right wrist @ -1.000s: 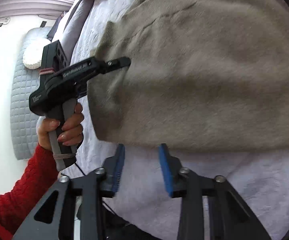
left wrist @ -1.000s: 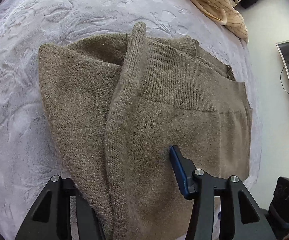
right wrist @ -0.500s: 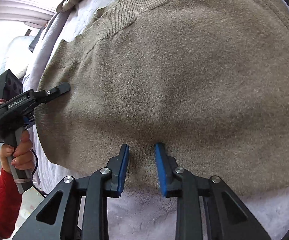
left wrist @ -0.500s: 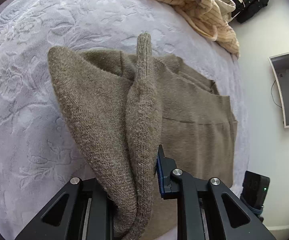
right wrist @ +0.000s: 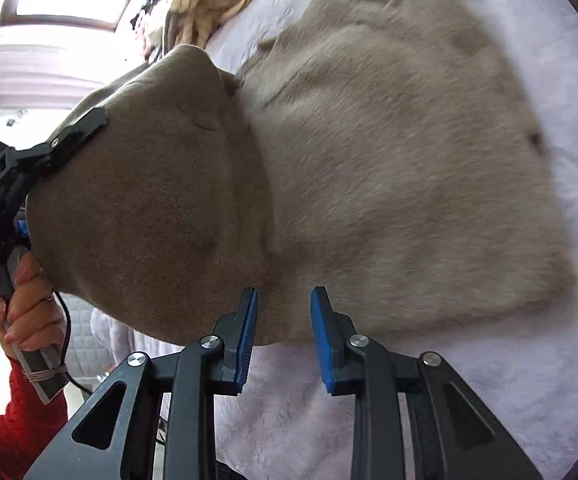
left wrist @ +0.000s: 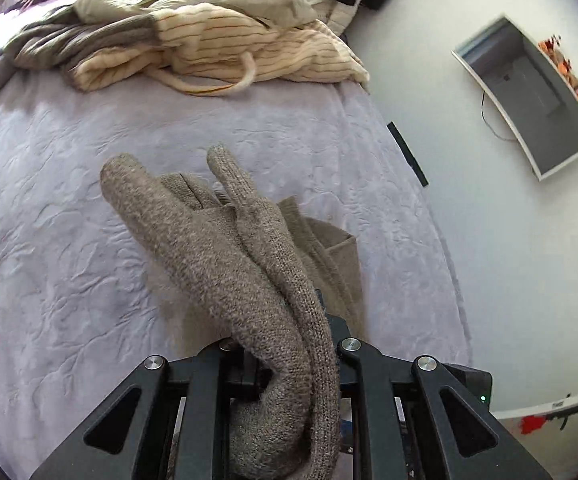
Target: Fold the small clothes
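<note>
A brown knit sweater (left wrist: pixel 229 264) lies on a pale lilac bed cover (left wrist: pixel 69 280). My left gripper (left wrist: pixel 281 320) is shut on one side of it and holds that side raised, so the knit drapes over and between the fingers. In the right wrist view, that left gripper (right wrist: pixel 77 128) carries the raised flap at the left, while the rest of the sweater (right wrist: pixel 409 160) lies flat. My right gripper (right wrist: pixel 283 320) stands at the near hem, which sits between its blue pads (right wrist: pixel 249 336); the narrow jaws pinch it against the bed.
A pile of cream striped and grey clothes (left wrist: pixel 209 40) lies at the far end of the bed. Beyond the bed's right edge are white floor and a grey tray (left wrist: pixel 529 96). A hand (right wrist: pixel 25 304) in a red sleeve (right wrist: pixel 17 420) holds the left gripper.
The left gripper closed on the sweater's side and lifted it up and over. The right gripper moved to the near hem and narrowed its jaws there.
</note>
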A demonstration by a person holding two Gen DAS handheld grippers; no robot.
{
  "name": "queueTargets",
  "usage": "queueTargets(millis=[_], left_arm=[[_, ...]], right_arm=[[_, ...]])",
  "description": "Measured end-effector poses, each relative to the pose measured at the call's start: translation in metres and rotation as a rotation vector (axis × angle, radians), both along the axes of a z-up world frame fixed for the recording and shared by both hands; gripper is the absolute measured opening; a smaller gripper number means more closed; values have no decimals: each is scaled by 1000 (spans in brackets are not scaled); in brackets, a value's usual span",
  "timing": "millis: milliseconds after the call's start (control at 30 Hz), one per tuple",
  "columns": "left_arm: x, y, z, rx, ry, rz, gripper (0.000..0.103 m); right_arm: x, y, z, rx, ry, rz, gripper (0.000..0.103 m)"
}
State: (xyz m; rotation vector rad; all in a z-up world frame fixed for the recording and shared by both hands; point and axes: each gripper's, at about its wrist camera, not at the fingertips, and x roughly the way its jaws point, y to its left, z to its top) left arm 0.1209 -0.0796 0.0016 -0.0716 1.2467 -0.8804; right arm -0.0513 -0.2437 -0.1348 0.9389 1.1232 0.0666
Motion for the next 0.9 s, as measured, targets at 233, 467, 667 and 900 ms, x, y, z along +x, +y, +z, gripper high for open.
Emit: queueTargets(millis=[233, 467, 667, 900], left_arm=[[-38, -116, -68, 255, -61, -121, 19], [-74, -131, -55, 380, -222, -159, 23], [-75, -89, 4, 169, -277, -113, 80], [-37, -31, -20, 311, -266, 90, 80]], right_arm=[[-39, -53, -21, 63, 4, -156, 30], [-71, -84, -26, 102, -15, -203, 31], [-72, -122, -18, 229, -144, -281, 59], [-43, -146, -41, 457, -206, -347, 62]])
